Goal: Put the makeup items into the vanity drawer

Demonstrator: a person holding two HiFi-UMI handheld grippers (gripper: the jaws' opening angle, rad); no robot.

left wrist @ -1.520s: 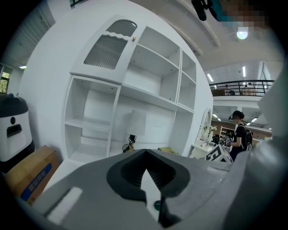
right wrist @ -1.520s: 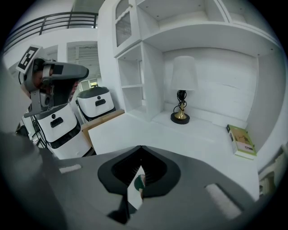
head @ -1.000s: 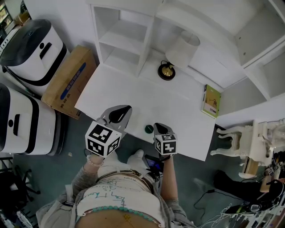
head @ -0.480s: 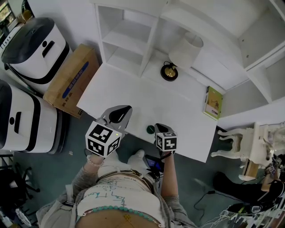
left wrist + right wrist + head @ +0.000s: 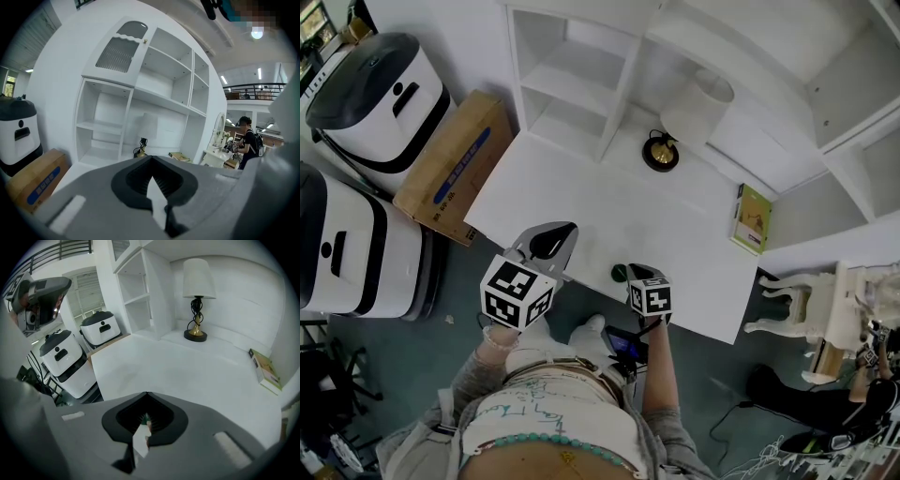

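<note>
Head view: white desk (image 5: 581, 202), lamp (image 5: 694, 105) at its back, cardboard box (image 5: 450, 169) far left of the lamp; green item (image 5: 619, 273) at the desk edge before the lamp, beside the right gripper (image 5: 639, 272); left gripper view: left gripper (image 5: 152, 187) empty, fingers (image 5: 93, 199) closed; right gripper view: fingers closed.

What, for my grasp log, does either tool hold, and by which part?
Nothing: left tool and right tool are shut, empty; the small green item sits on the desk.

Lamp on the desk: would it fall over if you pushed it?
Pushed up high, the lamp would probably tip: it is tall on a thin stem. Its round base looks wide, maybe heavy, so a low push may just slide it.
</note>
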